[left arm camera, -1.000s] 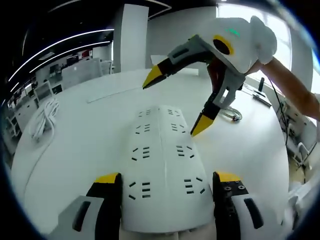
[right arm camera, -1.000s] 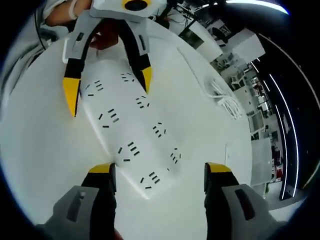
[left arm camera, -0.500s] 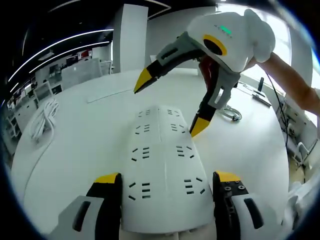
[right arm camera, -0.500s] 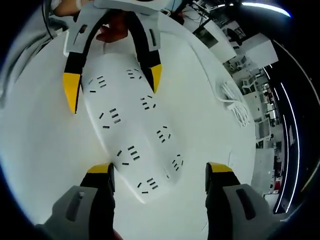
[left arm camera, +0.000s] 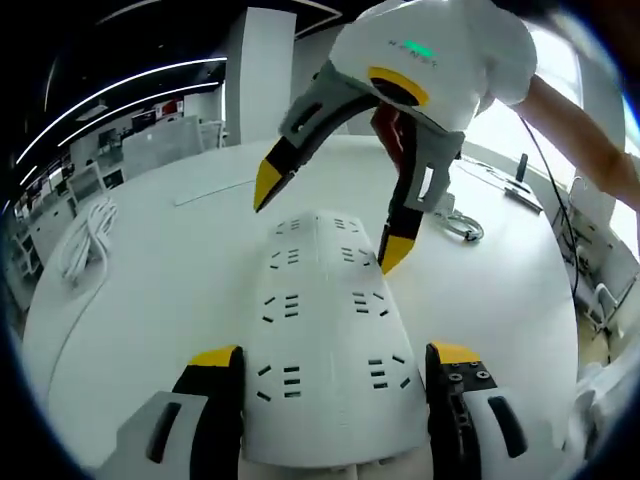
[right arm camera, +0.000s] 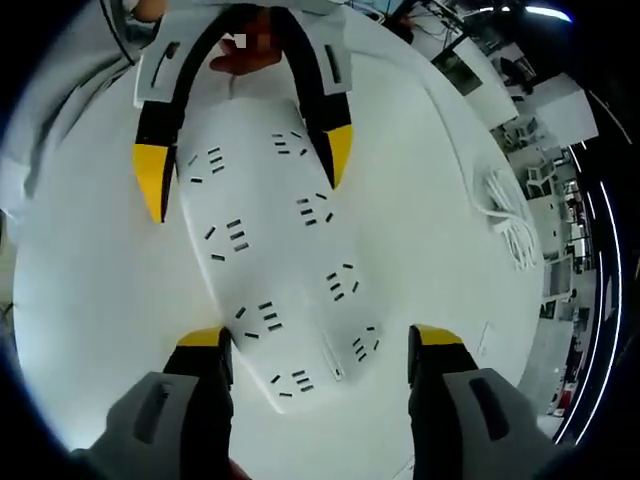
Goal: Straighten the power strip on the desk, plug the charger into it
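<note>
You are early in the task, as far as can be judged: the power strip point(left arm camera: 325, 340) lies flat on the white desk point(left arm camera: 150, 290) with nothing plugged into any of its sockets, and no charger can be made out for certain, so the plugging-in is all left to do. Whether the strip is straight yet cannot be told, since no desk edge runs close enough to compare it with. Your left gripper point(left arm camera: 327, 365) is spread wide, one jaw on each side of the near end of the strip, gripping nothing. In the left gripper view your right gripper point(left arm camera: 325, 222) reaches in from the far side, also spread wide, its yellow tips flanking the far end of the strip; whether either tip touches the casing cannot be told. In the right gripper view the strip point(right arm camera: 275, 255) runs lengthwise between the two grippers, the left one point(right arm camera: 245, 175) at its far end and the right one point(right arm camera: 318, 345) at its near end. The desk is large, white and glossy. A coiled white cable point(left arm camera: 88, 235) rests near its left edge, and a small looped cable point(left arm camera: 462, 228) sits toward its far right. Beyond the desk is an open office with other desks and chairs, a white column, strip ceiling lights and bright windows on the right.
</note>
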